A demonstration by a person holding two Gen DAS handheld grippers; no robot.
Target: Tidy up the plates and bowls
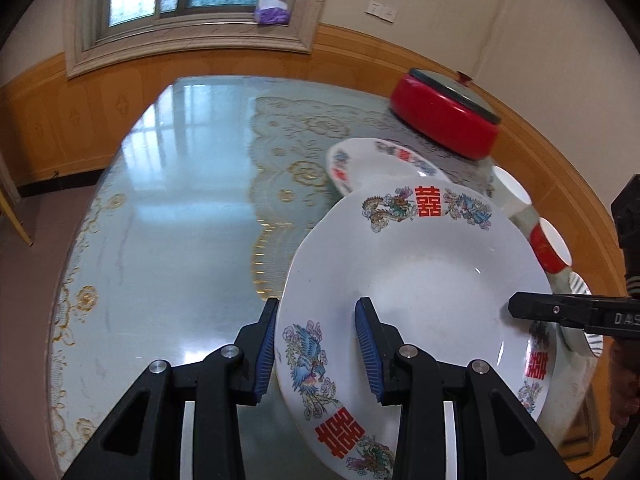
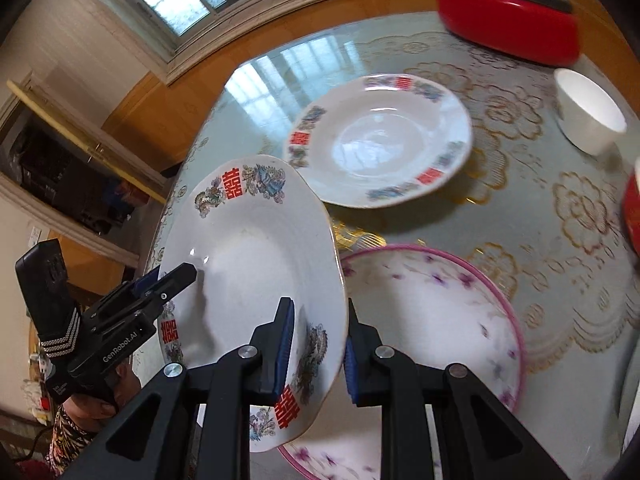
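You hold the white round porcelain plate with red characters and phoenix motifs [image 1: 420, 280] tilted above the glass-topped table [image 1: 168, 208], your left gripper [image 1: 318, 354] and right gripper [image 2: 318, 346] each clamped on opposite rims. Beyond it lies a matching plate [image 2: 380, 140]; beneath, a pink-rimmed floral plate [image 2: 436, 320].

The pink-rimmed plate [image 2: 440, 320] was partly hidden behind the held plate [image 2: 256, 264] and cut off at the bottom edge. The red bowl [image 2: 632, 212] was cut off at the right edge. The red container [image 2: 508, 28] was blurred. The striped dish [image 1: 584, 320] was largely covered by the right gripper [image 1: 560, 312].
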